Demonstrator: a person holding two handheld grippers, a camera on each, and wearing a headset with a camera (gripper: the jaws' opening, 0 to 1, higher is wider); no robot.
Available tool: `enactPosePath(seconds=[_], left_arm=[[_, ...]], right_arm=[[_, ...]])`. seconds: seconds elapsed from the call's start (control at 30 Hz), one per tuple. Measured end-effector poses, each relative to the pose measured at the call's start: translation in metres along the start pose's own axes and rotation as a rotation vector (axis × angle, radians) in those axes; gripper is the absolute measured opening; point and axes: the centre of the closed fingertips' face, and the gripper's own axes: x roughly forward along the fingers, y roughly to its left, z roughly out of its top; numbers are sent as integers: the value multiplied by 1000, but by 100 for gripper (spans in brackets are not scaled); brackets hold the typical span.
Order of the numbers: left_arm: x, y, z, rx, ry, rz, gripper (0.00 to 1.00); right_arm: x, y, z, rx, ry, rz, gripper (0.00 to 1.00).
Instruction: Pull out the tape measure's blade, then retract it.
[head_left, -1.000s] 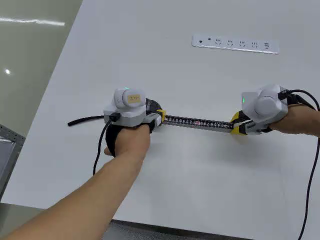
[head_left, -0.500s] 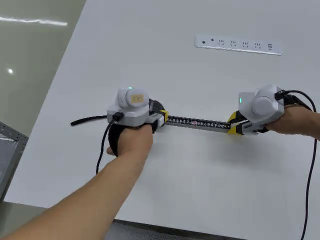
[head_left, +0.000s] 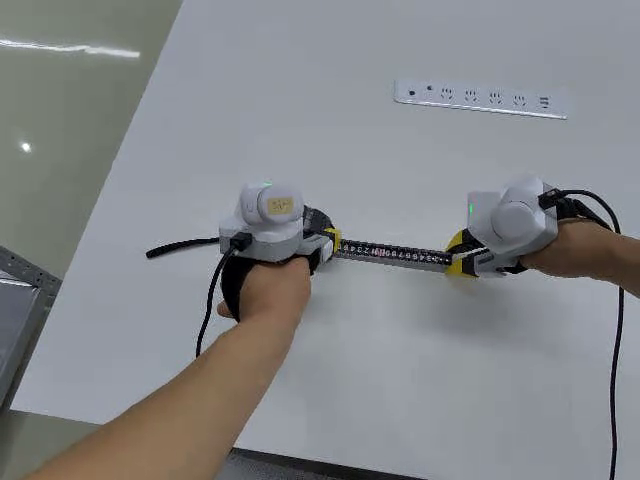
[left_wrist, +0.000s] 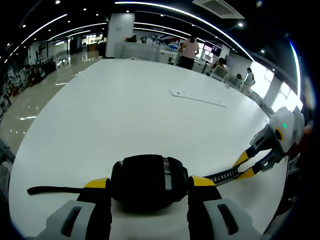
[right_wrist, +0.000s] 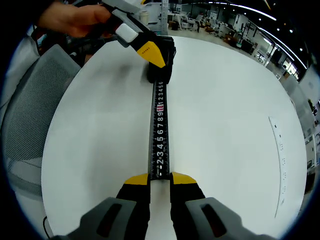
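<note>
Distance between the left gripper (head_left: 322, 240) and the right gripper (right_wrist: 160, 181) is smaller than a second ago, and less of the blade (right_wrist: 160, 120) shows between them. The white workbench (head_left: 400, 340) is smooth and matte, and a long, flat white power strip (head_left: 481, 98) lies at its far right. Both grippers are pale grey with yellow tips. The left gripper clamps the tape measure's case (left_wrist: 149, 181), a rounded black shell left of the table's middle. The right gripper's jaws are drawn narrow, pinching the blade's free end. The blade is a thin, straight black strip with white numerals and one red mark. A black strap (head_left: 185, 245) trails left from the case.
</note>
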Motion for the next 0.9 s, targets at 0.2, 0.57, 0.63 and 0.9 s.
enactPosePath(seconds=[0.2,0.57,0.63,0.9], left_arm=[[0,0,0,0,0,-1,58],[3,1,0,0,3,-2,58],[3,1,0,1,3,-2,58],[3,2,-1,2,5,-3,58]], right_arm=[[7,0,11,0,-15,-3,14],[11,0,25,-2,-34,-3,14],[12,0,26,-2,-36,-3,14],[17,-2,33,-1,-44,-2,14]])
